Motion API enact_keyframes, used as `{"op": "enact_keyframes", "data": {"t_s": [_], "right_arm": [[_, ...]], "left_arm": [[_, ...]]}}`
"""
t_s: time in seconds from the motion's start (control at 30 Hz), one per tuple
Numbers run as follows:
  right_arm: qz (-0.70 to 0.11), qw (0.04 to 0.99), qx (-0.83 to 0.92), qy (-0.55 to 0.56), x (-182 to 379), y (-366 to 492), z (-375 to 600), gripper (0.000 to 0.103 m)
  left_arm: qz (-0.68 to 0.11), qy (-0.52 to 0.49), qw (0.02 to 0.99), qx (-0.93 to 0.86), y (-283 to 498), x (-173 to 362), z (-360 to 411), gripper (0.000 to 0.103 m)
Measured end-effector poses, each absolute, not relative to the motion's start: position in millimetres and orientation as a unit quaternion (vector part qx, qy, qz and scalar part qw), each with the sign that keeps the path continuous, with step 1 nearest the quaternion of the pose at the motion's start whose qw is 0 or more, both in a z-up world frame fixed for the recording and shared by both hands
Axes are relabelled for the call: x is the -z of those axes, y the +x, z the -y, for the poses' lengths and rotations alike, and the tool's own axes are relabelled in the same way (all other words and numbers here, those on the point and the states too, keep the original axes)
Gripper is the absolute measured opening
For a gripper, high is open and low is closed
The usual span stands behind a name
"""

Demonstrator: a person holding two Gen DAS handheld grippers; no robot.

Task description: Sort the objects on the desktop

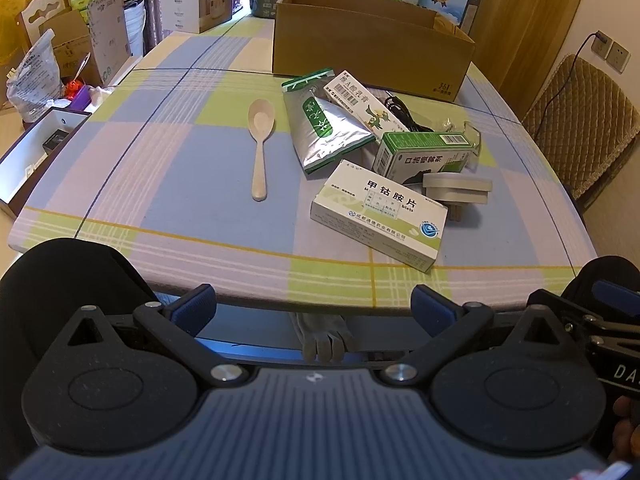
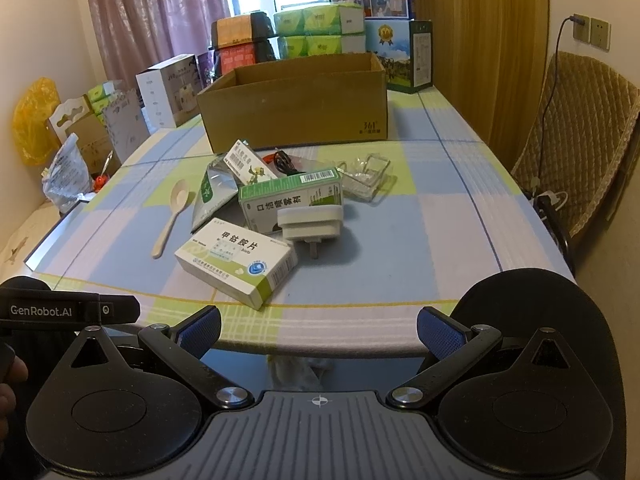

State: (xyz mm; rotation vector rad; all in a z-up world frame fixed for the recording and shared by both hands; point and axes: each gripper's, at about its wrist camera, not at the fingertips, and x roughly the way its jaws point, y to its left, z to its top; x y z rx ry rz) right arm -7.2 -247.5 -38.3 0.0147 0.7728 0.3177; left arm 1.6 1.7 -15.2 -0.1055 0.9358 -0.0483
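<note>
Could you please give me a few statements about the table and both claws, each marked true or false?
1. Both the left claw and the right claw are open and hold nothing. True.
2. The spoon lies inside the cardboard box. False: it lies on the tablecloth, left of the pile.
3. The white plug lies in front of the green box. True.
4. The foil pouch is gripped by the left claw. False: it lies on the table.
5. The cardboard box stands open-topped behind the pile. True.
</note>
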Motion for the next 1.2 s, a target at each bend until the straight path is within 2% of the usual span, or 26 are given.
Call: {"op": "enact_keyframes", "data": {"t_s": [0.87, 1.2], "right_arm": [[-0.384, 0.908, -0.169, -0.003, 36.7, 7.7, 249.9, 0.101], [-0.391, 0.895, -0.208, -0.052, 24.4, 40.4, 248.9, 0.101]], "left_arm": [[-0.452, -0.024, 0.888, 0.076, 18.6, 9.0, -3.5, 0.102], [-0.45, 0.081, 0.879, 0.134, 51.2, 0.6, 4.9, 0.102]]}}
